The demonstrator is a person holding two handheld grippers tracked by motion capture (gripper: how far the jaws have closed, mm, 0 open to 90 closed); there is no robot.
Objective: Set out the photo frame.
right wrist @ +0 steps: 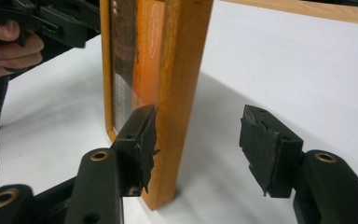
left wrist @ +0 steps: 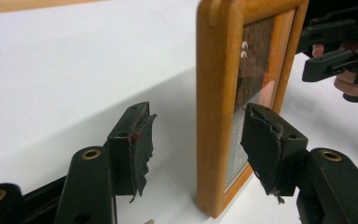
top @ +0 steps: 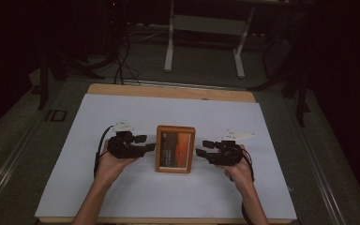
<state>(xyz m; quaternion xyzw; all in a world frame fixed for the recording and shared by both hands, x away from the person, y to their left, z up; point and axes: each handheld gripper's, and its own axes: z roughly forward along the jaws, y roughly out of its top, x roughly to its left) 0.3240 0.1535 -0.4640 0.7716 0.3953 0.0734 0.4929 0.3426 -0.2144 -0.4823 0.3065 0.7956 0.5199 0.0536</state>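
A wooden picture frame with an orange and dark picture stands upright on the white sheet, its face toward the person. My left gripper is at its left edge and my right gripper at its right edge. In the left gripper view the frame's side stands between the spread jaws of my left gripper; the far pad is apart from the wood. In the right gripper view my right gripper straddles the other side of the frame. One pad lies close against the front and the other is well clear.
The white sheet covers a wooden table whose edge shows at the back. Beyond it stand a white desk frame and cables on the dark floor. The other hand's gripper shows farther off.
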